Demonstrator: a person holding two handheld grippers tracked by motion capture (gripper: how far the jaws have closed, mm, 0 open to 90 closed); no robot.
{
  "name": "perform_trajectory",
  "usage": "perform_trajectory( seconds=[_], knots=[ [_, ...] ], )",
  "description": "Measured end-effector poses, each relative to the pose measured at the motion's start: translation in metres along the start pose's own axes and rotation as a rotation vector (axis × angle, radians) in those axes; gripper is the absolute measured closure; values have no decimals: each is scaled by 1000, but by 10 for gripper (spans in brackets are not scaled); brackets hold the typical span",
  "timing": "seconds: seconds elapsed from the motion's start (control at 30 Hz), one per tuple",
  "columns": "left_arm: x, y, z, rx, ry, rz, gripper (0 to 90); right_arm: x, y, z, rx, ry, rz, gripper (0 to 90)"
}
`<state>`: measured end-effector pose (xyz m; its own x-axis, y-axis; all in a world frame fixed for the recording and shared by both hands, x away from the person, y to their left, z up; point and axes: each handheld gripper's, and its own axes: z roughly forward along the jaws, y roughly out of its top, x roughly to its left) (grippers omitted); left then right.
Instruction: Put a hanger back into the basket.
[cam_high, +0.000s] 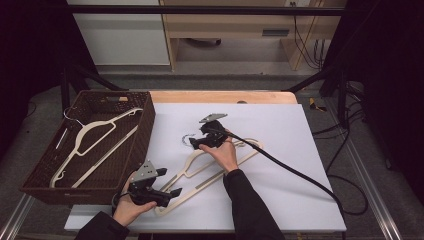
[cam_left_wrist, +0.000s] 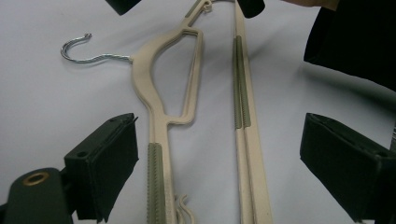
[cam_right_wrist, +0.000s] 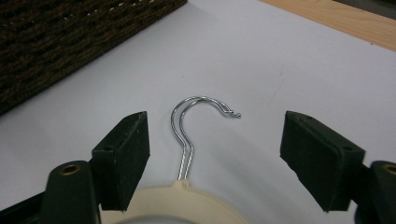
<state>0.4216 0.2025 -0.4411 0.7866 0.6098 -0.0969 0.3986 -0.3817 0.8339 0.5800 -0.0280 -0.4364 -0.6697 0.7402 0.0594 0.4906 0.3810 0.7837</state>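
At the near edge of the tabletop (cam_high: 280, 200), covered by a white sheet, the left tongs (cam_high: 170, 193) stood apart over the lower end of a cream hanger (cam_high: 200, 172), its two bars between the jaws untouched. The hanger lay flat on the sheet toward the middle of the tabletop. There the right tongs (cam_high: 192, 144) stood apart on either side of the metal hook (cam_right_wrist: 196, 116), no pad on it. Along the left edge sat a brown woven basket (cam_high: 145, 125) holding another cream hanger (cam_high: 95, 142). A bare wooden strip (cam_high: 225, 96) ran along the far edge; beyond it lay grey floor, pale wooden furniture (cam_high: 225, 30) and dark cables (cam_high: 305, 45). No readable writing showed
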Motion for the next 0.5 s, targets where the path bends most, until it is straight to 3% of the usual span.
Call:
perform_trajectory(
  seconds=[0.1, 0.17, 0.43, 0.5],
  knots=[
    [0, 0, 0, 0, -1, -2, 110, 3, 0, 8, 17, 7, 19, 293],
    [0, 0, 0, 0, -2, -1, 110, 3, 0, 13, 27, 4, -5, 321],
    [0, 0, 0, -4, -3, -3, 114, 9, -5, 30, 76, 7, -18, 460],
    [0, 0, 0, 1, -3, -2, 115, 10, -7, 33, 97, 6, 2, 492]
  ],
)
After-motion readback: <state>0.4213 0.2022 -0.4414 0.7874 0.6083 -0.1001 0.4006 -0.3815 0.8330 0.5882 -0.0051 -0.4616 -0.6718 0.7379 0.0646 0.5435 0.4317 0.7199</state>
